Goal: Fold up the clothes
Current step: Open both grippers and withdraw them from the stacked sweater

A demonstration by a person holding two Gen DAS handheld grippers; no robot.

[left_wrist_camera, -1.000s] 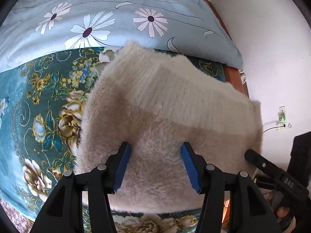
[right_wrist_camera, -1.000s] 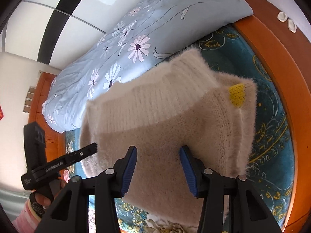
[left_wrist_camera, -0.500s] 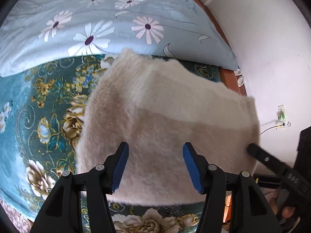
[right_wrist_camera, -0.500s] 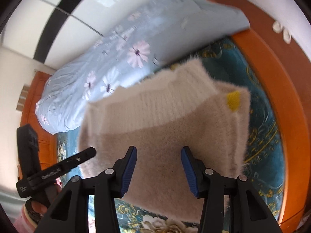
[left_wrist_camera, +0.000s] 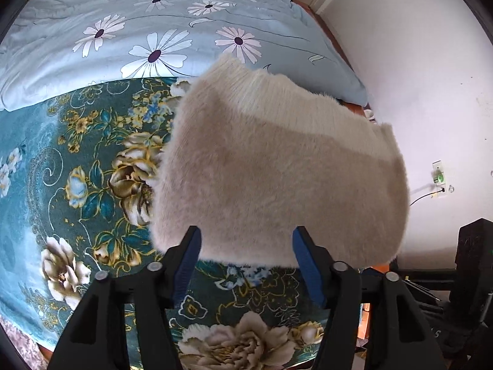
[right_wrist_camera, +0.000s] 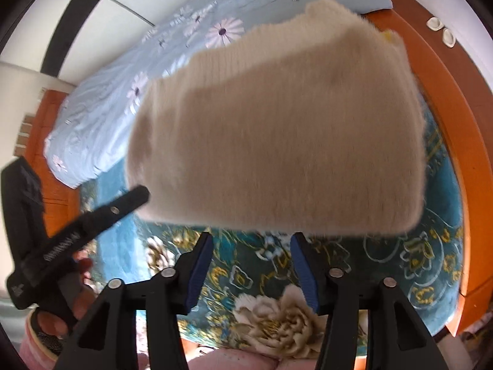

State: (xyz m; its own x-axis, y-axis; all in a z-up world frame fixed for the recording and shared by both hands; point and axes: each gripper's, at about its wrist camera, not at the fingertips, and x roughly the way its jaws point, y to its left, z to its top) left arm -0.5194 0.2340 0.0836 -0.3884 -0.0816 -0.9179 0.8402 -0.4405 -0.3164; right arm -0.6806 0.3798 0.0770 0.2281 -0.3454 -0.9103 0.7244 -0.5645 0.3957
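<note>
A folded beige fuzzy sweater (left_wrist_camera: 277, 169) lies flat on the teal floral bedspread (left_wrist_camera: 77, 185), its ribbed band along the far edge. My left gripper (left_wrist_camera: 246, 237) is open, with its blue-padded fingertips at the sweater's near edge and nothing between them. In the right wrist view the same sweater (right_wrist_camera: 277, 123) looks blurred, and a yellow tag (right_wrist_camera: 389, 35) peeks out at its far right corner. My right gripper (right_wrist_camera: 251, 240) is open too, just short of the near edge and holding nothing.
A light blue daisy-print quilt (left_wrist_camera: 154, 30) covers the far part of the bed. The orange wooden bed frame (right_wrist_camera: 456, 117) curves along the right side. A white wall with a socket (left_wrist_camera: 439, 178) stands to the right. A hand (right_wrist_camera: 61, 302) holds the left tool.
Both grippers have drawn back toward me. Their fingertips were over the sweater's near part and now sit at or just off its near edge. The sweater stays folded.
</note>
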